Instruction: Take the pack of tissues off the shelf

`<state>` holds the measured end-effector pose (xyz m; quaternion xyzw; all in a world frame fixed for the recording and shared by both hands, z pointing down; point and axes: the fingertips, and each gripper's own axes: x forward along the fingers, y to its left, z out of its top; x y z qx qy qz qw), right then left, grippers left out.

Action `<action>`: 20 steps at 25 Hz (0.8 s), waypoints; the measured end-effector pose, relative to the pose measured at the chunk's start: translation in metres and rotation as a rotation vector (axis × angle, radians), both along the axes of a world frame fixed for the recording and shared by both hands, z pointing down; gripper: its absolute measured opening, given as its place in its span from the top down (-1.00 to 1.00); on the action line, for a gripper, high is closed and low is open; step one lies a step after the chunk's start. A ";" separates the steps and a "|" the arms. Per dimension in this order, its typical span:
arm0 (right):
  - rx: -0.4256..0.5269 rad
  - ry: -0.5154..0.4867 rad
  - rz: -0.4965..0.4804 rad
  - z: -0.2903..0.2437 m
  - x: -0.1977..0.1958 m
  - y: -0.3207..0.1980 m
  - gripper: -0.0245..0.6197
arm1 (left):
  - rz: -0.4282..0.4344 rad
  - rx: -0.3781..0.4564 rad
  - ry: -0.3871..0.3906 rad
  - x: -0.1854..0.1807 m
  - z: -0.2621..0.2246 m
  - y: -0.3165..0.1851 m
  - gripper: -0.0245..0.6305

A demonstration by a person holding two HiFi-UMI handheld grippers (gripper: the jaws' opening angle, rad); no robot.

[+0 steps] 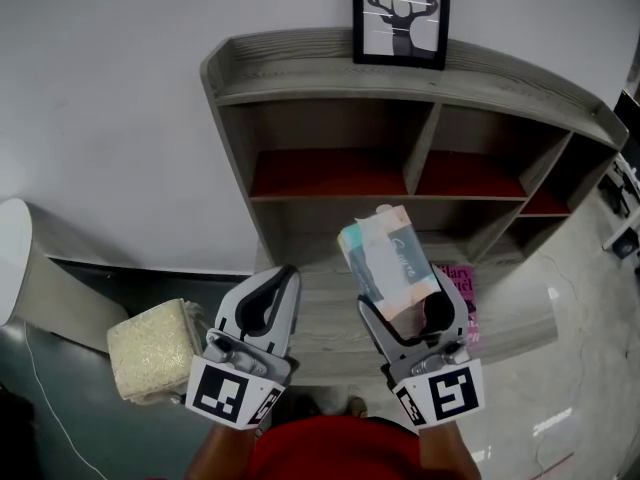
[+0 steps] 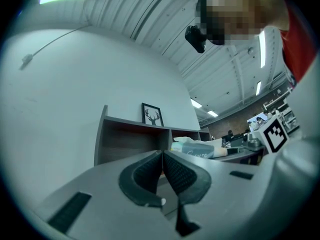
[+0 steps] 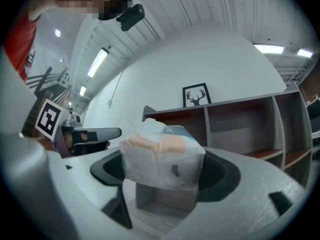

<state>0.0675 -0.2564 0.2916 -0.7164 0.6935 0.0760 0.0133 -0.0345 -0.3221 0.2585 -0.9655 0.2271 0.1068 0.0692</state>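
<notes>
The pack of tissues, a soft plastic pack in pale blue, white and peach, sticks up between the jaws of my right gripper, which is shut on it in front of the grey shelf unit. In the right gripper view the pack fills the gap between both dark pads, held clear of the shelf boards. My left gripper hovers to the left at the same height, jaws together and holding nothing; its own view shows the pads touching and the pack off to the right.
A framed deer picture stands on the shelf top. A pink book lies on the lowest board beside my right gripper. A beige fuzzy block sits on the floor at left, next to a white rounded object.
</notes>
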 end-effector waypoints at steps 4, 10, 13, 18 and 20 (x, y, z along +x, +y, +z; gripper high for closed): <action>0.004 -0.002 0.005 -0.001 0.001 0.002 -0.31 | -0.006 0.000 -0.010 -0.002 0.003 0.002 0.89; 0.001 -0.009 -0.003 0.002 0.002 -0.001 -0.31 | -0.009 -0.010 -0.022 0.001 0.009 -0.002 0.89; -0.002 -0.009 -0.003 0.003 0.003 -0.004 -0.31 | -0.009 -0.015 -0.023 0.002 0.010 -0.005 0.89; -0.005 -0.013 0.011 0.002 0.008 -0.008 -0.31 | -0.002 -0.015 -0.021 0.007 0.009 -0.008 0.89; -0.008 -0.013 0.015 0.003 0.008 -0.008 -0.31 | 0.001 -0.016 -0.020 0.007 0.010 -0.009 0.89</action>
